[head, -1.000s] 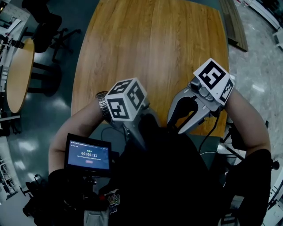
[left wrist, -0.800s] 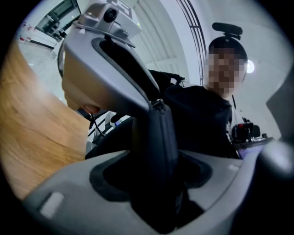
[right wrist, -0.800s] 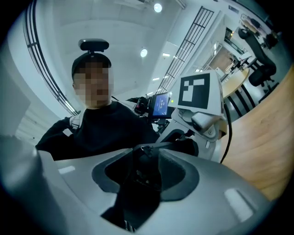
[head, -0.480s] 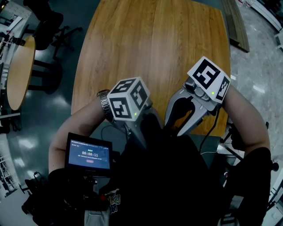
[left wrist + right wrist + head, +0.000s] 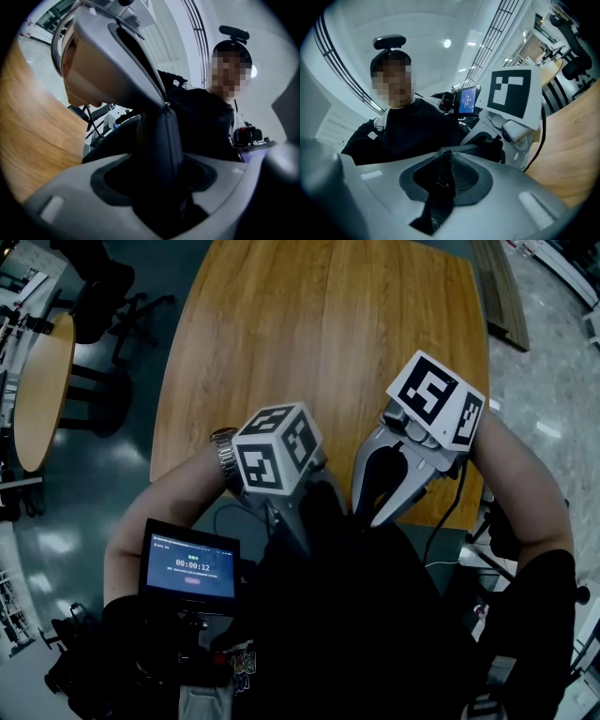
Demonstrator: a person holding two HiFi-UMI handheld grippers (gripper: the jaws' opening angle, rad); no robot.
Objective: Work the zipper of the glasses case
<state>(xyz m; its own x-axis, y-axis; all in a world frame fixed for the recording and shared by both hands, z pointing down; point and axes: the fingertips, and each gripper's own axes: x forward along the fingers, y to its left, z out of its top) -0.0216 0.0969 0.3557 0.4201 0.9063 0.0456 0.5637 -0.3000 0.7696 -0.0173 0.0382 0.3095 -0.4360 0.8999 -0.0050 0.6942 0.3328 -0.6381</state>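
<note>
The dark glasses case (image 5: 158,150) stands upright between the jaws of my left gripper (image 5: 159,180), which is shut on it. In the head view the case (image 5: 323,505) is hard to tell from the person's black top, and my left gripper (image 5: 298,521) points back toward the chest. My right gripper (image 5: 371,512) comes in from the right; one of its grey fingers (image 5: 110,61) reaches the case's top end. Its jaws have just been closing. A black zipper pull (image 5: 439,187) is pinched between the pads of the right gripper (image 5: 443,171).
An oval wooden table (image 5: 319,343) lies just ahead of both grippers. A small screen (image 5: 190,565) with a running timer sits at the lower left. A round table (image 5: 37,395) and chairs (image 5: 103,296) stand on the floor at the left. A cable (image 5: 445,521) hangs from the right gripper.
The right gripper has swung a little to the left and its fingers now stand closer together. The left gripper has stayed put with the case.
</note>
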